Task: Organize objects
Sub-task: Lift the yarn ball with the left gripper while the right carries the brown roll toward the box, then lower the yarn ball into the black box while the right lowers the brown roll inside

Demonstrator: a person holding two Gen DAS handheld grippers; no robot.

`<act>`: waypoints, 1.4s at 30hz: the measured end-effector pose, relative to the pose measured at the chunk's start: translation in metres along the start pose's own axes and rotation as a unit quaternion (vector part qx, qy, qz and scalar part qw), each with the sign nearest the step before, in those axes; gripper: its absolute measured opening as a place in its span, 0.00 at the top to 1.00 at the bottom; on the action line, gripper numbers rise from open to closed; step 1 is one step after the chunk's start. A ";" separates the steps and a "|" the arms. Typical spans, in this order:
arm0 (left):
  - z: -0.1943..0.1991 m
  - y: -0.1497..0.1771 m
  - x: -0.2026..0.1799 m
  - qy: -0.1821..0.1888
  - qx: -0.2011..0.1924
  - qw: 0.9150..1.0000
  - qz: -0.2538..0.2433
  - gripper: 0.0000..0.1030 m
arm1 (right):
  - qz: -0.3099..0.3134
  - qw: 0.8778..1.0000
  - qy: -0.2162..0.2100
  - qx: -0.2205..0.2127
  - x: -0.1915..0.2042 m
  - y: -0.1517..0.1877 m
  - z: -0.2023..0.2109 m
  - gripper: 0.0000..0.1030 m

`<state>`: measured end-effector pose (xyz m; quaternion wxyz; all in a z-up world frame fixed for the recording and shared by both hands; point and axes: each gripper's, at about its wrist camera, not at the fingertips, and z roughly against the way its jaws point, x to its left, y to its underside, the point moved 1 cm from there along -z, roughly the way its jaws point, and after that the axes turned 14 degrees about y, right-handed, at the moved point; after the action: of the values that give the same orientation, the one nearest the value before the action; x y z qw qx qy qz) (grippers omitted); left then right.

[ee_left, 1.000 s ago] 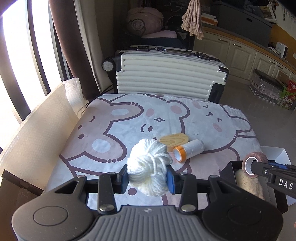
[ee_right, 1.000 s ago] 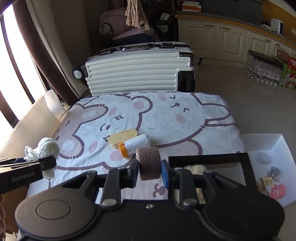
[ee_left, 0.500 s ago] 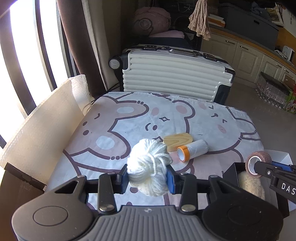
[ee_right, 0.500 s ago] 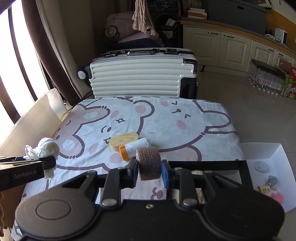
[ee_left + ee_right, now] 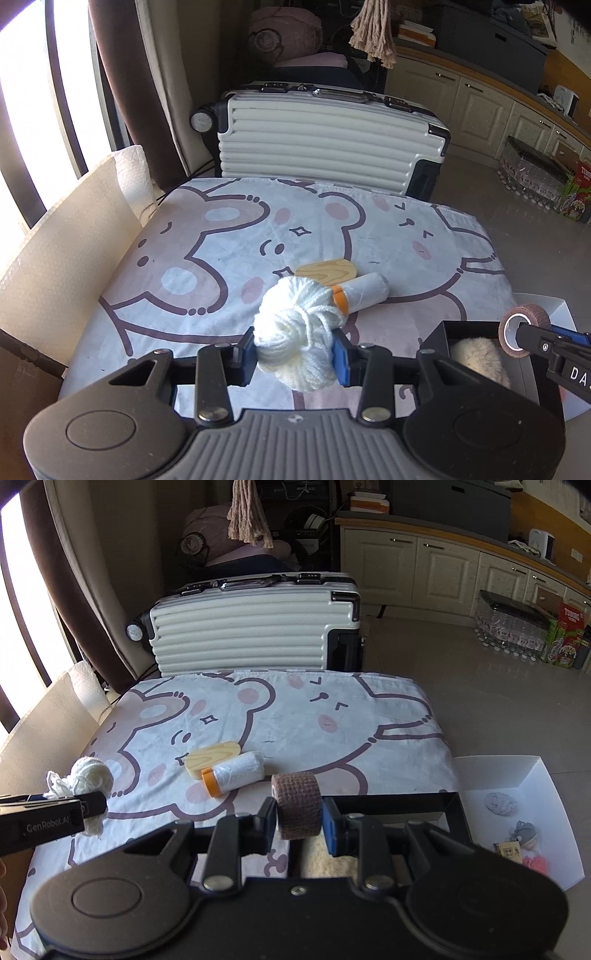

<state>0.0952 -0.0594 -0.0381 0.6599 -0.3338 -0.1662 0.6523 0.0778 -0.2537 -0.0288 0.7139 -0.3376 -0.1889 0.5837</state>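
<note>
Over the near edge of the table: both grippers are held, each with a load.
Change from earlier: the suitcase and far room are seen lower and smaller than a second ago, so both grippers have been raised a little; the grips are unchanged.
Left gripper: closed on the white yarn ball, which is pinched between the two pads, loose strands hanging below.
Right gripper: closed on the brown bandage roll, held upright between the pads.
Black box: seen at the near right, just under the right gripper, with something cream and fluffy inside.
Wooden block: lying mid-table on the bear-print cloth, touching the white roll with the orange cap.
White tray: to the right of the table, holding small items.
</note>
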 end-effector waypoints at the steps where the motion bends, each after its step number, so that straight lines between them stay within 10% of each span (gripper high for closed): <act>1: -0.001 0.000 -0.004 0.004 0.001 1.000 -0.002 0.59 | -0.002 1.000 0.003 0.001 -0.004 0.000 0.000 0.74; 42: -0.033 0.019 -0.125 0.147 0.043 0.987 -0.046 0.59 | -0.059 0.995 0.082 0.025 -0.116 0.024 0.000 0.74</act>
<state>0.0905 -0.1902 -0.0478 0.7202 -0.3891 -0.0546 0.5718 0.0322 -0.3625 -0.0306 0.7687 -0.3543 -0.1348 0.5152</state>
